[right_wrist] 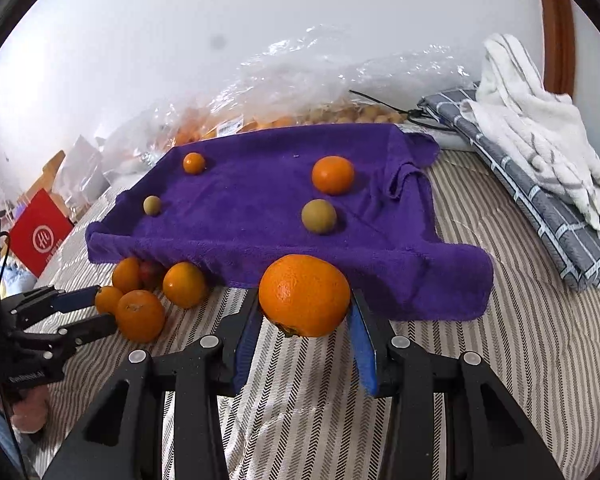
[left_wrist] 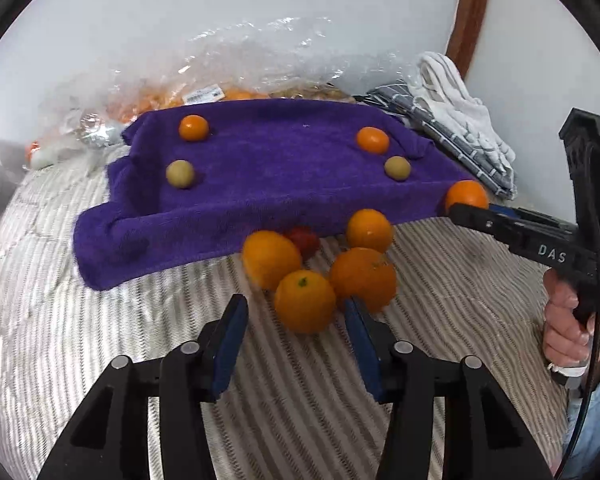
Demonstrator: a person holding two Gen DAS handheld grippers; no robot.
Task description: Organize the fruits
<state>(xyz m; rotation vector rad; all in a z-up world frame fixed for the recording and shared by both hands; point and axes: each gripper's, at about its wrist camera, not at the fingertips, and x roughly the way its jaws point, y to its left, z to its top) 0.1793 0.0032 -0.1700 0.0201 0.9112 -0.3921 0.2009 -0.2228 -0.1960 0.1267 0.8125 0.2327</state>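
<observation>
The right gripper (right_wrist: pixel 304 316) was clamped on a large orange (right_wrist: pixel 304 295), held just off the striped bedcover (right_wrist: pixel 480 320) at the near edge of the purple towel (right_wrist: pixel 260 208). Four fruits already sat on that towel — two small oranges at the far side, two greenish-brown round fruits nearer. The left gripper (left_wrist: pixel 296 312) stood with fingers apart around a loose orange (left_wrist: pixel 305 301) in the pile (left_wrist: pixel 320 264) in front of the towel, not yet closed on it. This looked like the placing step: the next move probably called for carrying the held orange over the towel's raised edge and setting it down gently — round fruit could roll.
</observation>
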